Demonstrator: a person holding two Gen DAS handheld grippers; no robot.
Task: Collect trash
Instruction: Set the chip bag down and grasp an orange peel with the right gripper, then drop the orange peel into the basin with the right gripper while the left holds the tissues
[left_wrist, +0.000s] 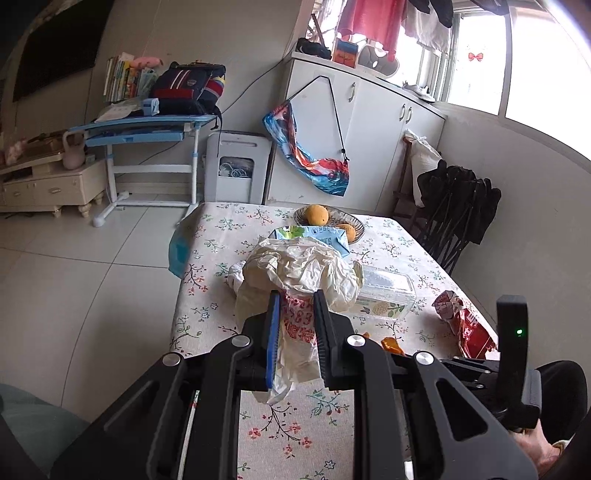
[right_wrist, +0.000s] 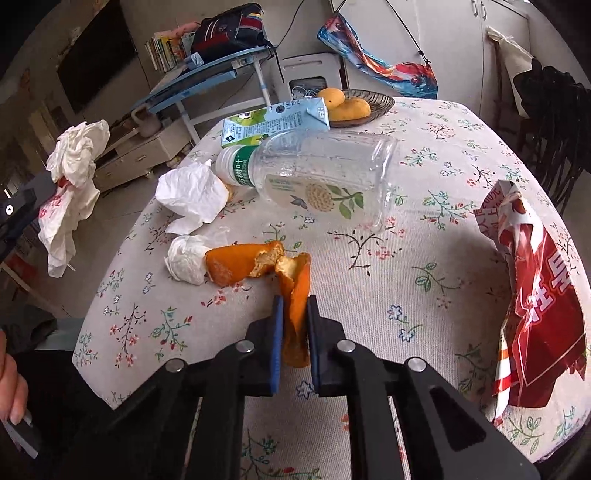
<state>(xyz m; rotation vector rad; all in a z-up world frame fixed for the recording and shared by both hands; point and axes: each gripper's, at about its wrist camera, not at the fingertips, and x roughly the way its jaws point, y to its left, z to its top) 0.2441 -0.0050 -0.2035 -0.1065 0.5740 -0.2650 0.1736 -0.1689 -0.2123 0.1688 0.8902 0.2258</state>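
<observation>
Floral cloth covers the table (right_wrist: 424, 295), which stands on pale tiles near white cabinets. Scattered over it lie an orange peel (right_wrist: 295, 295), crumpled tissues (right_wrist: 192, 195), a clear plastic bottle (right_wrist: 317, 177) on its side, a blue-green carton (right_wrist: 277, 118) and a torn red wrapper (right_wrist: 539, 314). The peel is bright orange outside, pale and ragged inside, curled in two lobes. Its near strip stands between the pads of the right gripper (right_wrist: 295, 306), which is clenched on it at the table's near edge. The left gripper (left_wrist: 295, 299) is clamped on a cream plastic bag (left_wrist: 299, 273) with red print, held up above the table's left side.
</observation>
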